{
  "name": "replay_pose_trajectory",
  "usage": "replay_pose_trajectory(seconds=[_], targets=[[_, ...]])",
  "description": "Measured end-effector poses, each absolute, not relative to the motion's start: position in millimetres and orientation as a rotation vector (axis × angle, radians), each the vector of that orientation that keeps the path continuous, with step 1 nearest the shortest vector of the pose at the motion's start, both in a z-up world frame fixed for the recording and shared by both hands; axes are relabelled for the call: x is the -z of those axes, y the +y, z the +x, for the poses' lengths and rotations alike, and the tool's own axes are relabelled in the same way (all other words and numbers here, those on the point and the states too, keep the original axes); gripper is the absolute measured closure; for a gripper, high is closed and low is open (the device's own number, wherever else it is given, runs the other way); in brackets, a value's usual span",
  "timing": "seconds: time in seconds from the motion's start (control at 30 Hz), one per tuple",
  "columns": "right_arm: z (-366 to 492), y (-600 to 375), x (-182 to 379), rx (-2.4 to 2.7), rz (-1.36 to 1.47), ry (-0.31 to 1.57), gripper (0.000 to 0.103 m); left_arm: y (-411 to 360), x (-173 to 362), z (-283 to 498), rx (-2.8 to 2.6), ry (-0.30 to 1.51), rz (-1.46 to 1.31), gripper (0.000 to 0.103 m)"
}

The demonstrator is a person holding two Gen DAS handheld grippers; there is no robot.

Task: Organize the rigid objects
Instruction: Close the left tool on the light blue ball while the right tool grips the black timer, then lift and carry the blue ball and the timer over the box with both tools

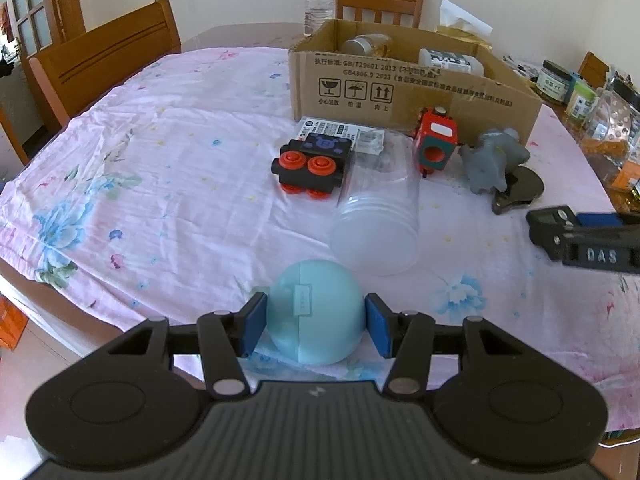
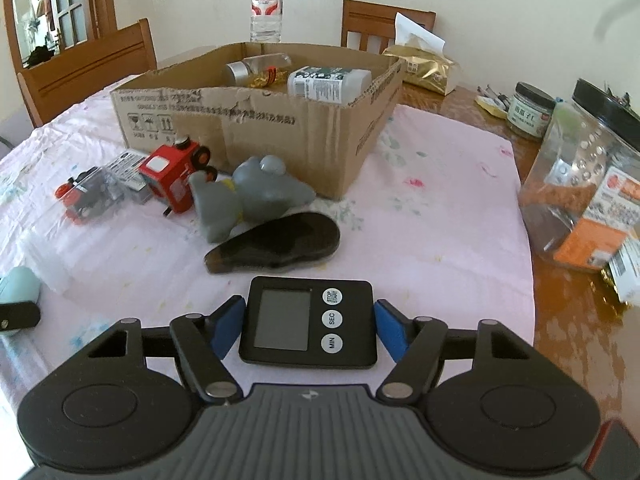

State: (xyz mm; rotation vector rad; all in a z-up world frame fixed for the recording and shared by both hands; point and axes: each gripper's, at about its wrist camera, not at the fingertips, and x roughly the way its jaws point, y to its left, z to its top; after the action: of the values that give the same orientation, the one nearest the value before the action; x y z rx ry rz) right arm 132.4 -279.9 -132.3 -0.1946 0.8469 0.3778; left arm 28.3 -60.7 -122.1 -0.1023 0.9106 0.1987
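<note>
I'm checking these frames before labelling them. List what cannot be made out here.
- Left wrist view: the underside of the pale blue plastic egg-shaped case, hidden by the left gripper.
- Right wrist view: whether the blue fingers press the black digital timer; its screen shows nothing readable.
- Both views: the brown cardboard box floor, hidden by its front wall.
- Right wrist view: the clear plastic jar with a black lid, cut off by the right edge.

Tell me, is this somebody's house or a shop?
Most likely a home dining room: a table under a pink flowered cloth, brown wooden dining chairs around it, and glass food jars at the side.
</note>
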Motion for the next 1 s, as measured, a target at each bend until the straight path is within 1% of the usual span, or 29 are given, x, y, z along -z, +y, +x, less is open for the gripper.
replay_pose_trajectory(seconds=[0.37, 0.5, 1.0], targets=[[130.7, -276.7, 132.7, -0.365, -0.192, 0.838, 0.028, -60.5, 123.8, 26.8, -0.224, 0.882, -0.118, 0.050], [131.1, -276.0, 133.2, -0.362, -0.186, 0.837, 0.028, -63.3, 124.5, 25.9, -0.236, 0.878, -0.112, 0.051], [131.6, -275.8, 128.0, -0.392, -0.191, 0.860, 0.029, -54.4, 121.7, 30.3, -0.171, 0.912, -0.080, 0.051]])
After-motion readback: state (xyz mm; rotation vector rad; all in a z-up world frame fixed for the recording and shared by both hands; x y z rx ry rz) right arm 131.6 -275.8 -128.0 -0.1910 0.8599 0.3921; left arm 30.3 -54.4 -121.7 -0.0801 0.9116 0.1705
